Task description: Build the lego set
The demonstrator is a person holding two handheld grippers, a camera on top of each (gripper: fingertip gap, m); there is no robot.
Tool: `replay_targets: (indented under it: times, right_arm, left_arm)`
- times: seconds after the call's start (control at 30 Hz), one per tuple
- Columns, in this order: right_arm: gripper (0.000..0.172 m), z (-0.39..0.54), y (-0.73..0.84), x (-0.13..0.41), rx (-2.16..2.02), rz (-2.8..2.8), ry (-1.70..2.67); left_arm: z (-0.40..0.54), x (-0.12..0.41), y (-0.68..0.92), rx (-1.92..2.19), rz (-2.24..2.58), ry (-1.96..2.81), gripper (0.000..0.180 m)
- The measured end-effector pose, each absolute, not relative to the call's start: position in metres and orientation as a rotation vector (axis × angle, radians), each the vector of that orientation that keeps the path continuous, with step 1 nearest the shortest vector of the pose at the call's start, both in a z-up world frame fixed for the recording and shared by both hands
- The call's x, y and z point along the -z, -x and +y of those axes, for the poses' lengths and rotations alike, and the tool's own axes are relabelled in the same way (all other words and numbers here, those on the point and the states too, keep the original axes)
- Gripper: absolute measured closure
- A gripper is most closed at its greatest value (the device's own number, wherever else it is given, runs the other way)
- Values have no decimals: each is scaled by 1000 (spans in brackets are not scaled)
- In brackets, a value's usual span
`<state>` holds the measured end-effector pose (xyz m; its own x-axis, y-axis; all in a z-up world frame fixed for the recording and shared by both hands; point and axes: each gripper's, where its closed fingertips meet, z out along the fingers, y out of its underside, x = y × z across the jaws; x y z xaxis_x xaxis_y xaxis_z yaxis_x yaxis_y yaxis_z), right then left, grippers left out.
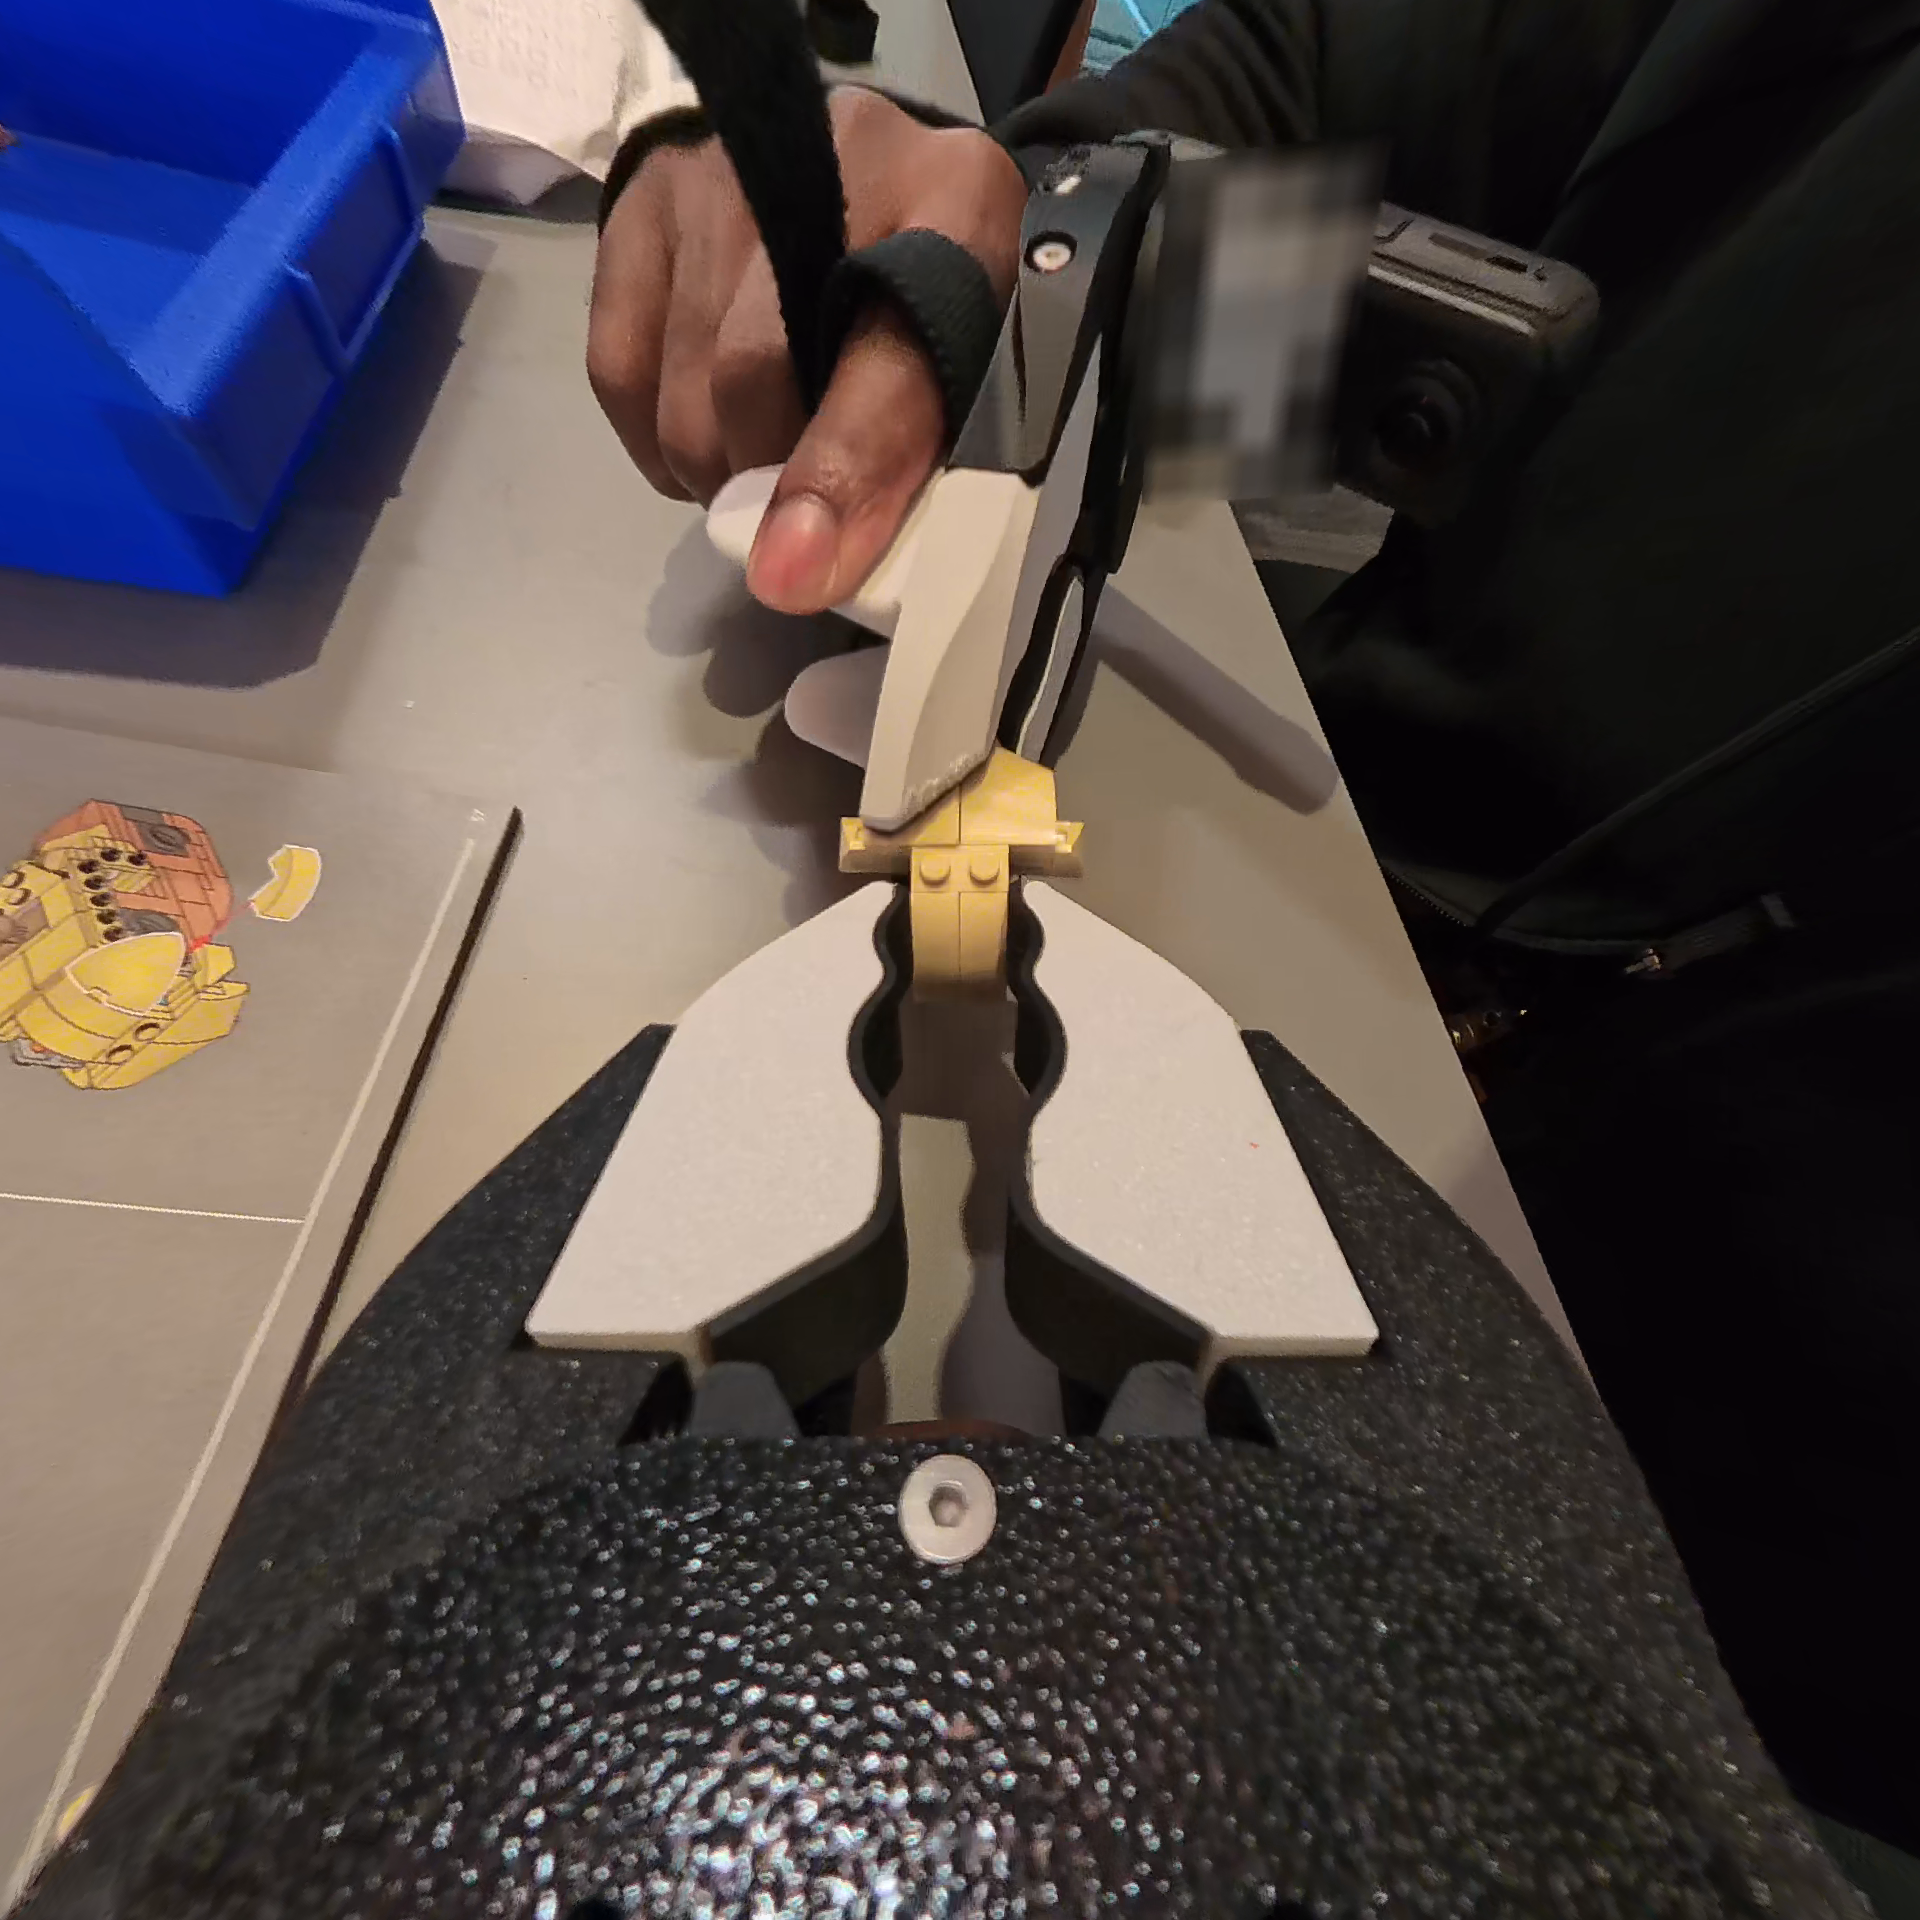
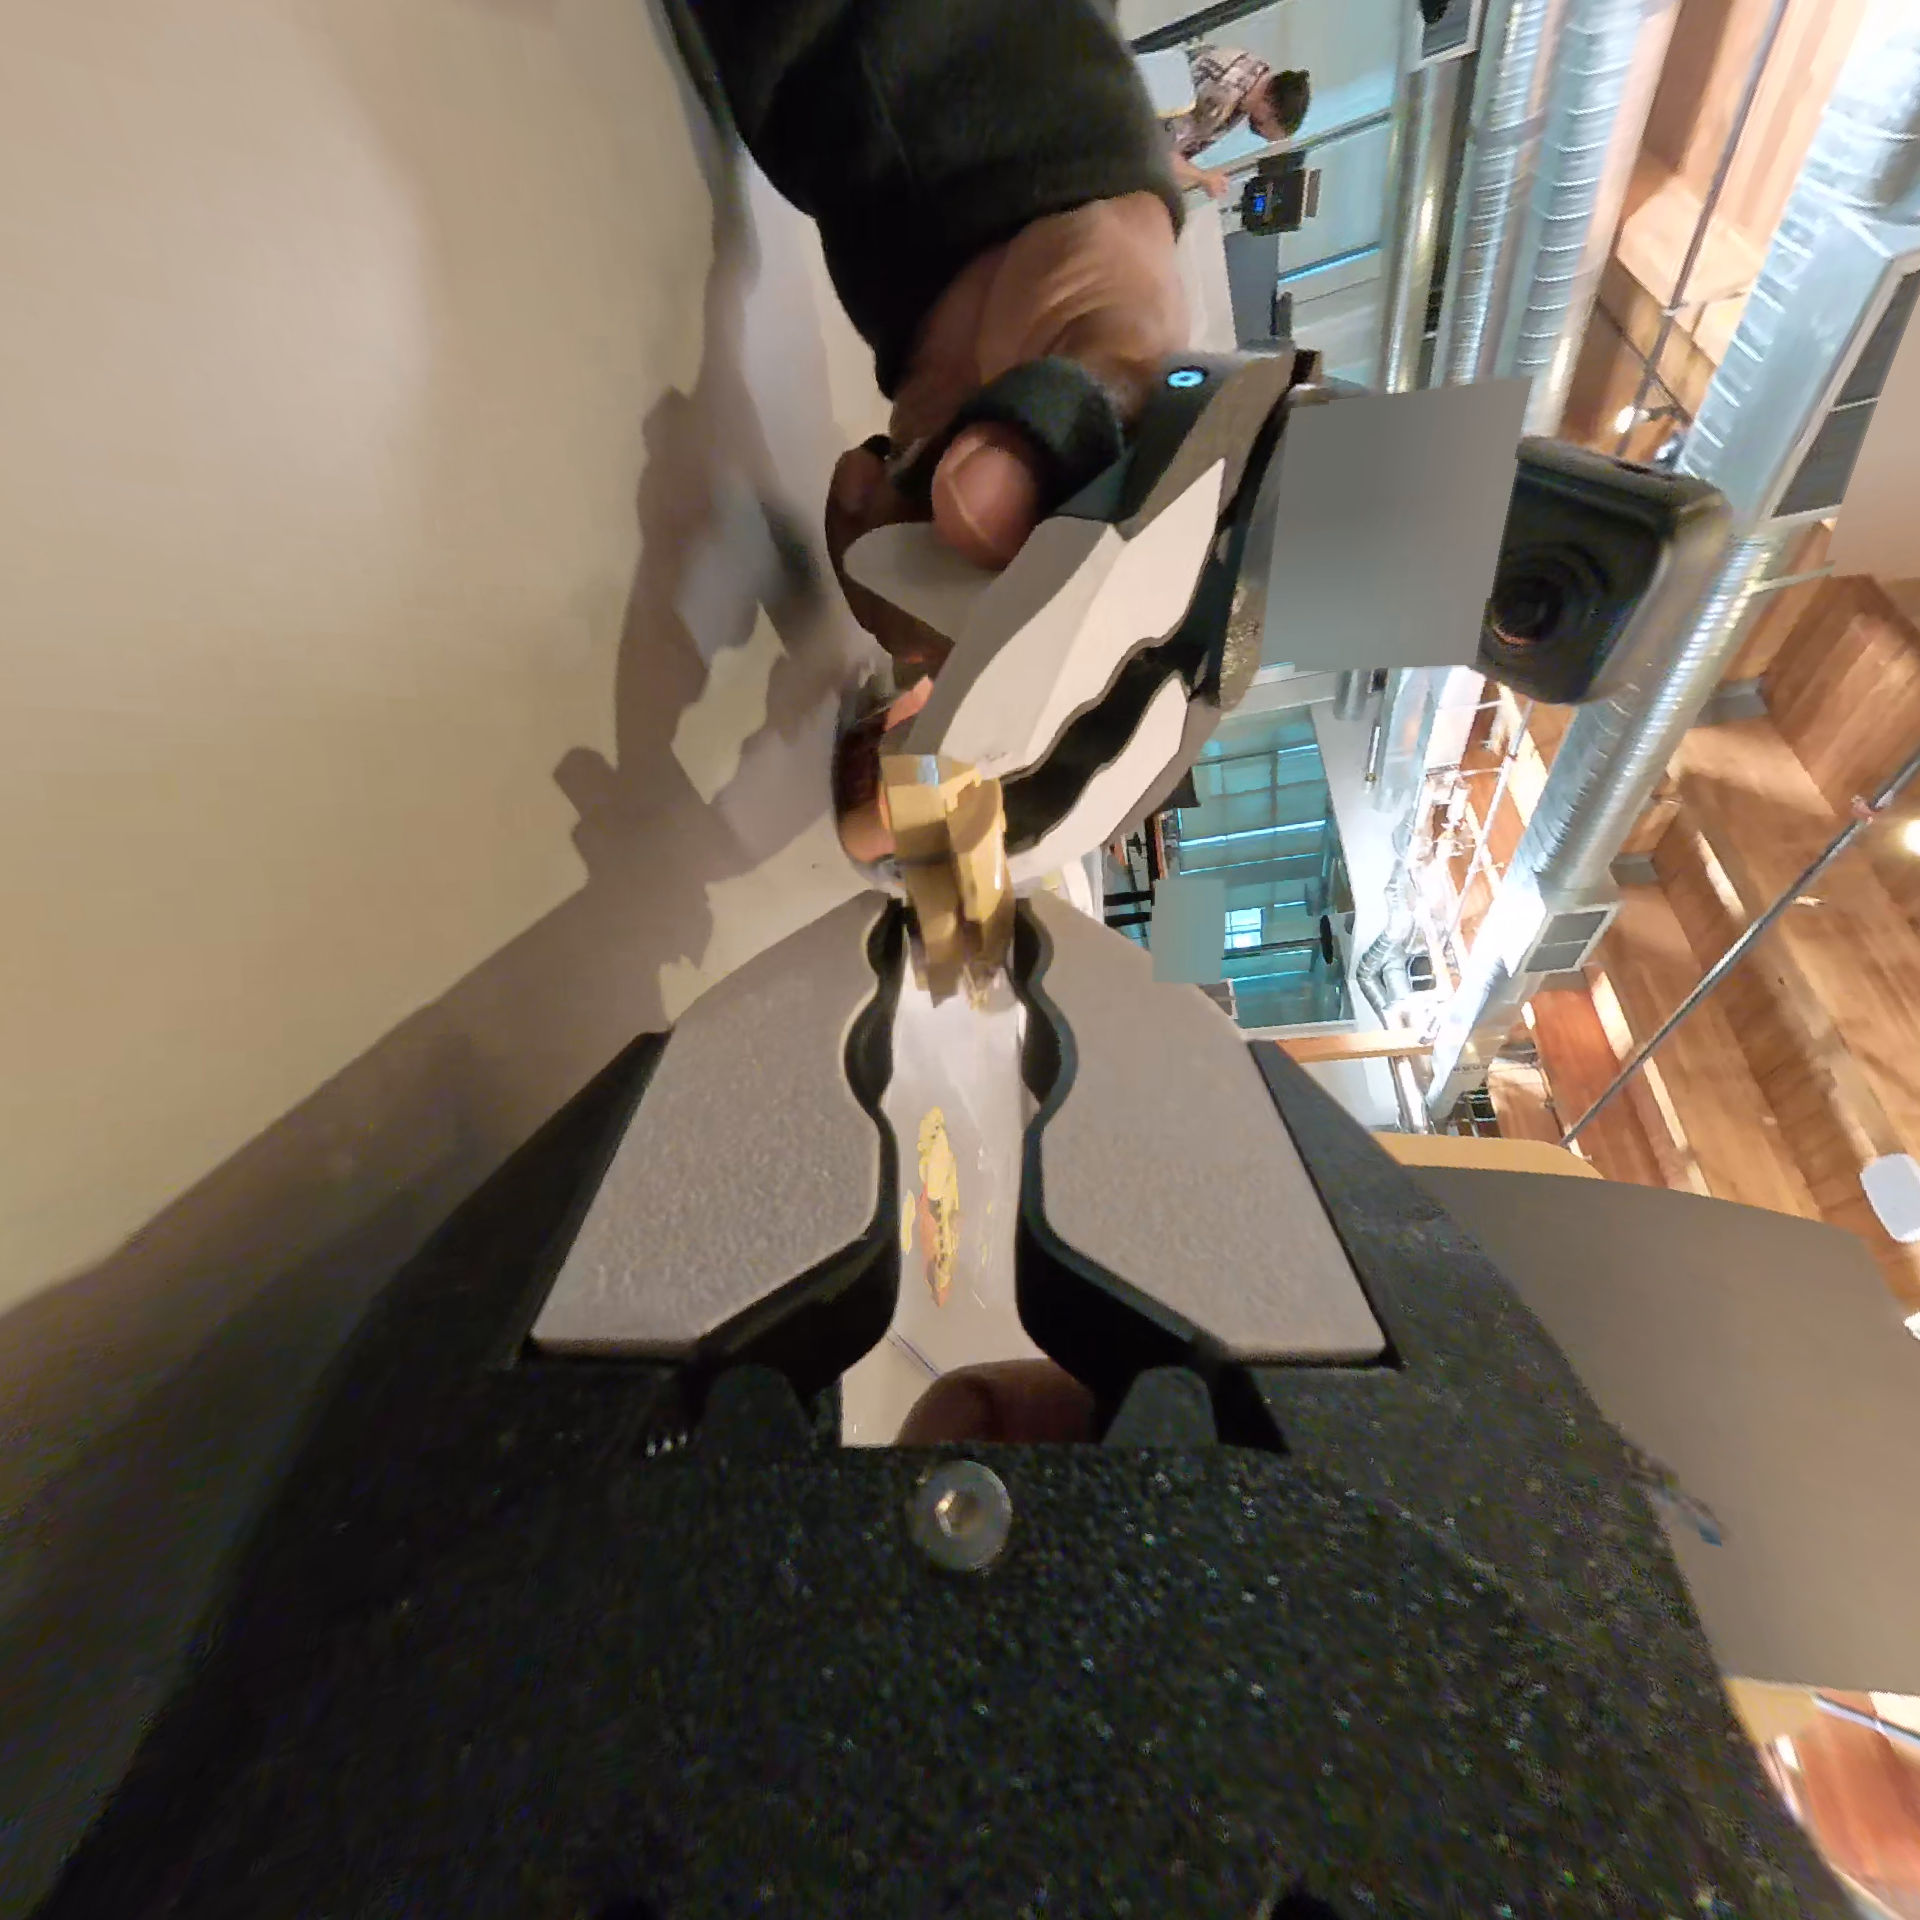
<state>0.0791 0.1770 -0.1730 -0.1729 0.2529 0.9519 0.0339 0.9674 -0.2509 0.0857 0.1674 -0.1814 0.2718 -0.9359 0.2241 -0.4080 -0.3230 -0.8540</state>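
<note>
Just above the middle of the left wrist frame, the left gripper is clamped on a tan brick assembly, its two grey fingers pressing the narrow studded stem from both sides. The wider cross-piece of the assembly juts past the fingertips, above the grey table. From the upper centre of the frame the right gripper comes down, steered by a hand with a black strap over the thumb; its grey tip lies on the far end of the same assembly.

At the centre of the right wrist frame, the right gripper is closed on the tan brick assembly, the piece wedged between its fingertips, while the left gripper meets it from above.

Off to the upper left of the left wrist frame stands a blue bin. At the left edge lies an instruction booklet showing a yellow model.
</note>
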Motion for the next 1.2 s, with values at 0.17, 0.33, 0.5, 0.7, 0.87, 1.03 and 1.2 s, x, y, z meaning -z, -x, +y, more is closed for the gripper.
replay_targets:
  times: [0.17, 0.33, 0.5, 0.7, 0.87, 1.03, 1.2]
  right_arm:
    - [137, 180, -82, 169, -276, -1730, 271]
    - [129, 163, -84, 172, -398, -1780, 248]
    - [148, 152, -85, 170, -408, -1767, 181]
    - [154, 150, -85, 171, -389, -1777, 166]
    - [154, 150, -85, 171, -355, -1794, 164]
    - [156, 149, -86, 169, -337, -1802, 150]
    - [156, 146, -87, 171, -334, -1837, 150]
  left_arm:
    - [166, 181, -81, 1007, 1226, 1849, 164]
    - [157, 180, -83, 1065, 1288, 1808, 164]
    - [150, 181, -87, 1088, 1333, 1793, 164]
    - [151, 182, -88, 1084, 1335, 1789, 164]
    - [151, 182, -87, 1038, 1363, 1766, 164]
    - [150, 180, -88, 1049, 1363, 1754, 164]
    - [147, 182, -90, 1023, 1396, 1743, 164]
